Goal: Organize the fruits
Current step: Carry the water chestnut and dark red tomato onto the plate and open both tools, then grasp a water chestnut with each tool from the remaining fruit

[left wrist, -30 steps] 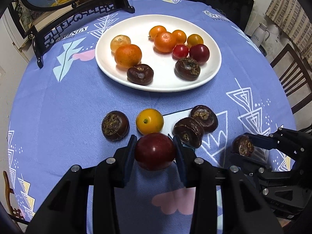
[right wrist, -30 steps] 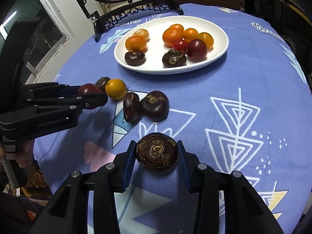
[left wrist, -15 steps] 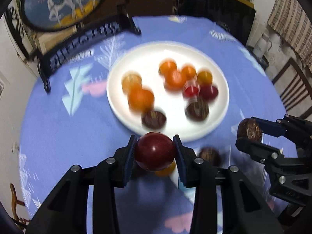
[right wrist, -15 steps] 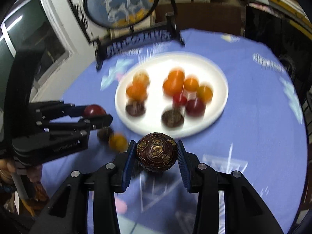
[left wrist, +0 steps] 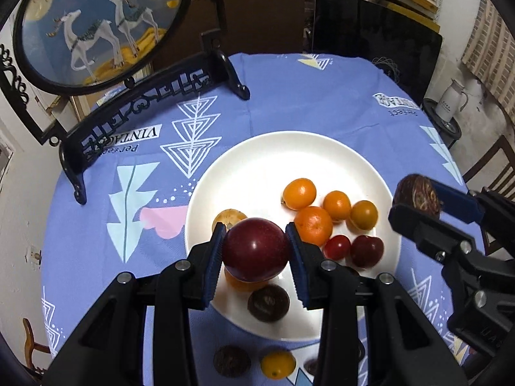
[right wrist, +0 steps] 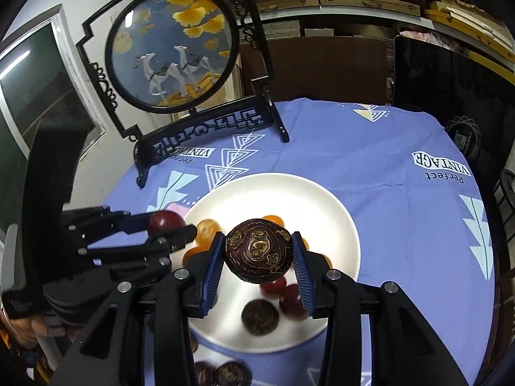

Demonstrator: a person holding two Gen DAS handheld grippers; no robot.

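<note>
My left gripper [left wrist: 256,251] is shut on a dark red plum [left wrist: 256,249] and holds it above the near left part of the white plate [left wrist: 257,160]. My right gripper [right wrist: 259,254] is shut on a dark brown water chestnut [right wrist: 259,249] and holds it above the plate [right wrist: 322,199]. The plate holds several orange fruits [left wrist: 299,193], a red cherry tomato [left wrist: 337,247], a dark red plum [left wrist: 367,251] and brown water chestnuts [left wrist: 268,302]. The right gripper also shows in the left wrist view [left wrist: 418,201], at the plate's right rim.
On the blue tablecloth in front of the plate lie a brown water chestnut [left wrist: 231,362], a yellow-orange fruit [left wrist: 277,365] and more chestnuts [right wrist: 231,374]. A round deer picture on a black stand [left wrist: 96,22] rises at the table's far left. A chair [left wrist: 495,164] stands right.
Both grippers have lifted off the tablecloth with their fruits and moved forward over the plate. The loose fruits on the cloth now lie behind and below the fingers.
</note>
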